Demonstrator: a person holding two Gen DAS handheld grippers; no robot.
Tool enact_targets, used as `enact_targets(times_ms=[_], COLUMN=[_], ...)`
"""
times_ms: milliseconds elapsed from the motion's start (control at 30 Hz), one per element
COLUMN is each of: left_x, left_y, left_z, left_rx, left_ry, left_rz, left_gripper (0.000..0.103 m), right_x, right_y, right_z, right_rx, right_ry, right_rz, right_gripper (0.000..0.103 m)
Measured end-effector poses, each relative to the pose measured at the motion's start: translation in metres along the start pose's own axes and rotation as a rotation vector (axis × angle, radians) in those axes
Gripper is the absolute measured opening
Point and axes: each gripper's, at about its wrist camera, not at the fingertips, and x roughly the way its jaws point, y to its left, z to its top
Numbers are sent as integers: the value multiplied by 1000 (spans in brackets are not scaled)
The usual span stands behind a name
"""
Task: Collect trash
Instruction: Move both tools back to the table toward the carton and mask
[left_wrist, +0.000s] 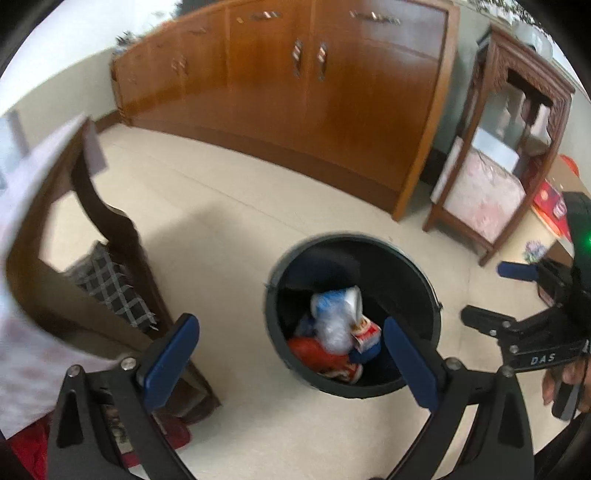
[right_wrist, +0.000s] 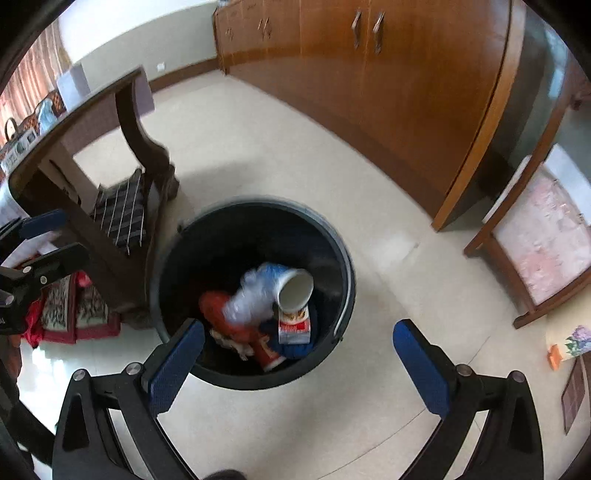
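Down on the floor (right_wrist: 258, 155), a wooden table (left_wrist: 110, 236) stands at the left with a checked cloth (left_wrist: 110, 288) under it. Just beside its leg sits the black bin (right_wrist: 343, 266), holding the trash: a red wrapper (right_wrist: 221, 314), a blue-and-white paper cup (right_wrist: 291, 288) tipped on its side, and a small red-and-white carton (right_wrist: 295, 326). Both the left tongs (left_wrist: 291, 365) and the right tongs (right_wrist: 299, 369) hang above the bin, spread wide and empty. A long wooden cabinet (left_wrist: 332, 92) lines the wall behind.
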Motion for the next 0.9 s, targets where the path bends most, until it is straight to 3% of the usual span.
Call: enact_targets(times_ms=[367, 900], left_x=[-68, -148], left_y=[44, 106], left_z=[-5, -27], left_rx=[-60, -165], left_ry=[-104, -205], left_rz=[107, 253], left_gripper=[101, 101], right_x=[-65, -124], right_y=[57, 163], right_z=[14, 40], right_rx=[-23, -167], right_ry=[-131, -263], right_rz=[28, 153], right_gripper=[103, 103])
